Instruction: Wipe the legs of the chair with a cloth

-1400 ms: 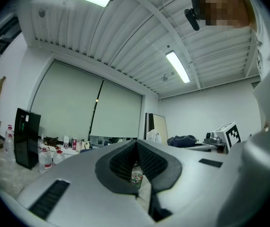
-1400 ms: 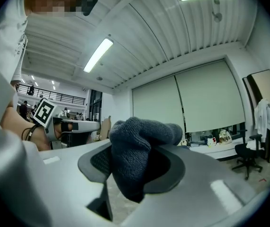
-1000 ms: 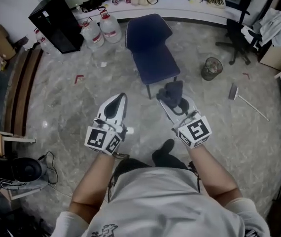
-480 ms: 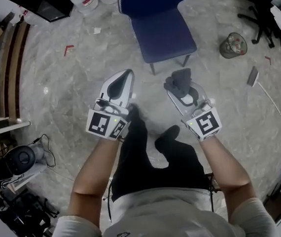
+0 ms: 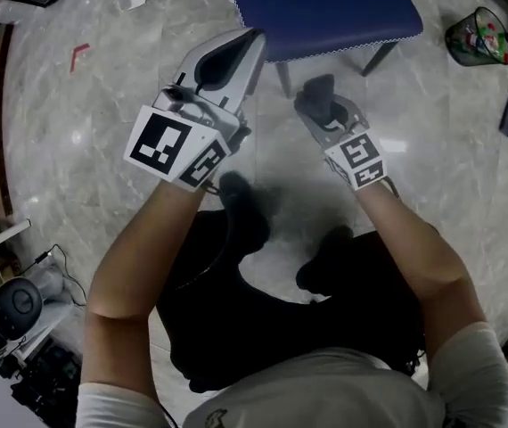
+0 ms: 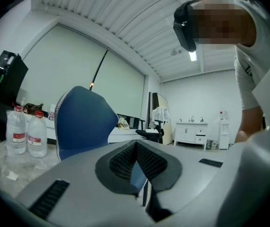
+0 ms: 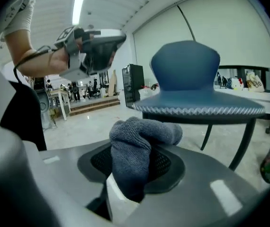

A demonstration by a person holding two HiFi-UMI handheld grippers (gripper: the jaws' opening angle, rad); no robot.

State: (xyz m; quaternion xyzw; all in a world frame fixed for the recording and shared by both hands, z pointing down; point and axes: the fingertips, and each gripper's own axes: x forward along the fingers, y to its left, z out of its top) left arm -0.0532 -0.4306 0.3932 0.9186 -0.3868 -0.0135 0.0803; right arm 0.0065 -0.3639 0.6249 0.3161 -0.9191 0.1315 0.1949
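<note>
Two grippers are held out low in front of the person, both pointing at the chair (image 5: 325, 7). The right gripper (image 5: 330, 119) is clamped on the cloth (image 5: 316, 92). A grey wad of it bulges out above the jaws, and in the right gripper view it is pinched tight between the dark pads. From the head view the cloth sits just short of the blue seat's front edge, between one leg (image 5: 282, 77) on its left and another leg (image 5: 379, 58) on its right. It appears to touch neither. In the right gripper view the seat hangs a little above the cloth and the thin dark legs run down to the floor off to the right, clearly apart from it.

The left gripper (image 5: 247, 43) is raised higher, its tip over the seat's front left corner. Its jaws are closed together with nothing between them, and only a sliver of blue shows through behind the pads. Its view looks across at the chair's curved back, with two water bottles (image 6: 26, 134) standing on the floor to the left.

A bin (image 5: 479, 36) stands on the marble floor (image 5: 102, 105), well to the right of the chair.
</note>
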